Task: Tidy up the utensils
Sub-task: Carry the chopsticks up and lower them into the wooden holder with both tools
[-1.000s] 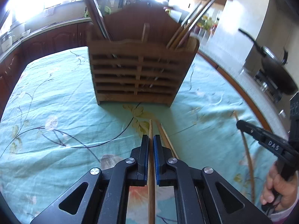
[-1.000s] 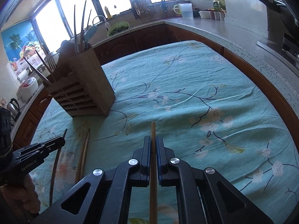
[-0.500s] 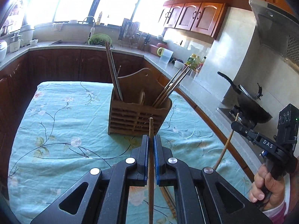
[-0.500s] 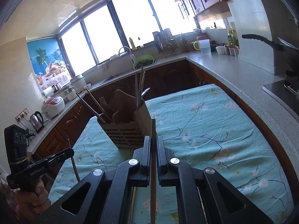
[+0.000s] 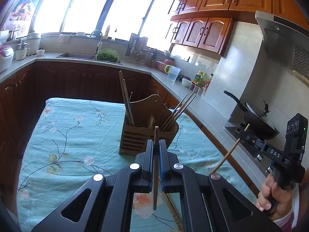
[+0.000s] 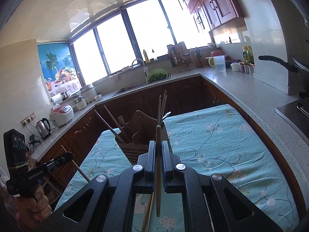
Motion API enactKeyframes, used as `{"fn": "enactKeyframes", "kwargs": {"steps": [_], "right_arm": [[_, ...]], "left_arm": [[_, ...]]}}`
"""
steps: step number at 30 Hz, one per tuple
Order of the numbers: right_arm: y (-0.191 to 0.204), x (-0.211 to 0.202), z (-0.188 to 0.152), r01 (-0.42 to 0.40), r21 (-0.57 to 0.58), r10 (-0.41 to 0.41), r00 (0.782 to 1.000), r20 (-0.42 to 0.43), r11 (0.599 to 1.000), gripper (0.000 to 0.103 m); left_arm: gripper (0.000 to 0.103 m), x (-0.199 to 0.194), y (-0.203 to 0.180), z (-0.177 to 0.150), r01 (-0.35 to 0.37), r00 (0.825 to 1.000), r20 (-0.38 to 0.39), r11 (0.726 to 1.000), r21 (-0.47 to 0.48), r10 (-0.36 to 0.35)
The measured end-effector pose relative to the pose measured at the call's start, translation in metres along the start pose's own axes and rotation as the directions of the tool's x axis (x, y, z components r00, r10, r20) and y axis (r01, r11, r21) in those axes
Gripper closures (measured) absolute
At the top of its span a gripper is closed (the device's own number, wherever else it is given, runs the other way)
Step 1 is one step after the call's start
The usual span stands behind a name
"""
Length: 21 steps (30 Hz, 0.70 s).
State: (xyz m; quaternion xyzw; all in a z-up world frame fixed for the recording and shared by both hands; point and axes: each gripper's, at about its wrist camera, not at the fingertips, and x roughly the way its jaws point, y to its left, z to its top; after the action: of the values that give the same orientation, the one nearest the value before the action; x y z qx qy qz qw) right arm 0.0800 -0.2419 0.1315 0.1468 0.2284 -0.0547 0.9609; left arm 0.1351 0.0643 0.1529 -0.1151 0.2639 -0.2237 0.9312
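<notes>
Left claw (image 5: 156, 145): closed tight on one wooden chopstick (image 5: 155, 166), held above the desk (image 5: 63, 135), tip pointing toward the far side.

Right claw (image 6: 158, 145): clamped on a second chopstick (image 6: 158, 174), likewise raised off the cloth.

Wooden utensil holder (image 5: 143, 133): upright on the floral cloth, beyond both claws, near the desk's far right part; chopsticks (image 5: 126, 100) lean in its left and right compartments, a fork (image 6: 121, 120) among them.

Loose chopsticks (image 6: 147, 212): lying on the cloth under the right claw.
</notes>
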Motion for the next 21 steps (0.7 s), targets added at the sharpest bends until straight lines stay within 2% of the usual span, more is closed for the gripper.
{"fn": "enactKeyframes", "kwargs": {"steps": [21], "right_arm": [[0.006, 0.016, 0.027, -0.024, -0.003, 0.024, 0.998, 0.051, 1.0, 0.098]], "left_arm": [[0.1, 0.006, 0.011, 0.026, -0.017, 0.996, 0.088, 1.0, -0.015, 0.018]]}}
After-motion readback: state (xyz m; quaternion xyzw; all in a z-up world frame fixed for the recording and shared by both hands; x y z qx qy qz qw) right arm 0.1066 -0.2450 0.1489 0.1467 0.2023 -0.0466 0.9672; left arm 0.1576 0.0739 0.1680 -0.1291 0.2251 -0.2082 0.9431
